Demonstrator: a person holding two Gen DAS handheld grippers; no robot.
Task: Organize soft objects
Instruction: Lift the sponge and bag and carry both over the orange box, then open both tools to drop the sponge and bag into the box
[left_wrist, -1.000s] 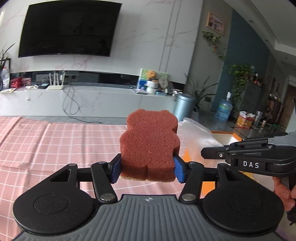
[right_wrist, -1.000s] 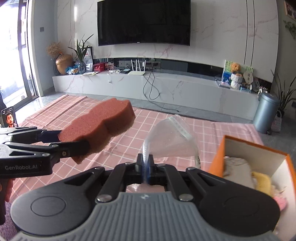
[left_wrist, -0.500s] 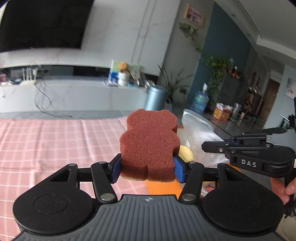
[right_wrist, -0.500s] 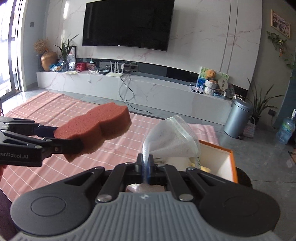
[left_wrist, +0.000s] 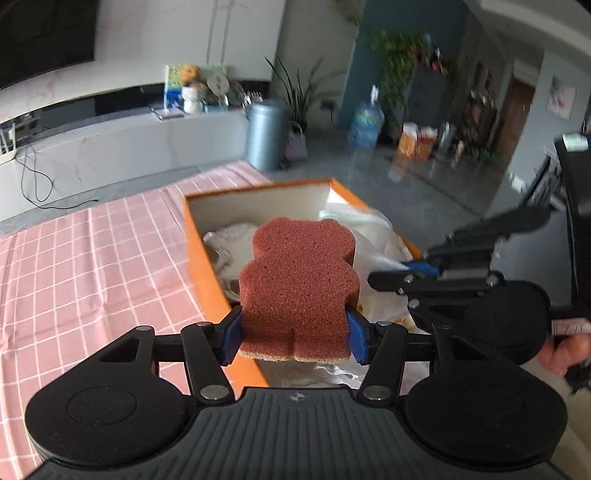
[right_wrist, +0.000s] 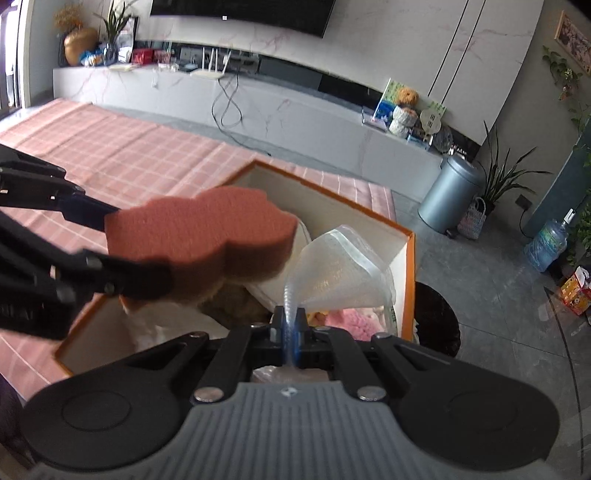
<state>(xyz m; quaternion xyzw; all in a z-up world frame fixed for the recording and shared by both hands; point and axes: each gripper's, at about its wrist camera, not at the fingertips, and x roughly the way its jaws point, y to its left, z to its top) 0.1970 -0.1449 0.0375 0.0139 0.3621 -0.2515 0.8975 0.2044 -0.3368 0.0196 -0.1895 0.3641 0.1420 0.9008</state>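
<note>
My left gripper (left_wrist: 293, 338) is shut on a brown bear-shaped sponge (left_wrist: 297, 288) and holds it above the orange box (left_wrist: 201, 266). The sponge also shows in the right wrist view (right_wrist: 199, 236). My right gripper (right_wrist: 291, 332) is shut on a clear bubble-wrap bag (right_wrist: 340, 273), held over the right part of the same box (right_wrist: 406, 266). The bag shows beside the sponge in the left wrist view (left_wrist: 373, 236). Inside the box lie white cloth (left_wrist: 231, 240) and a pink fluffy item (right_wrist: 360, 321).
The box stands on a table with a pink checked cloth (left_wrist: 85, 258), near its right edge. Beyond the table are a grey floor, a grey bin (right_wrist: 448, 197), a white TV console (right_wrist: 258, 103) and a water bottle (right_wrist: 546, 243).
Both grippers have moved right and tilted down over the orange box, still holding the sponge and the bag. The box interior has come into full view.
</note>
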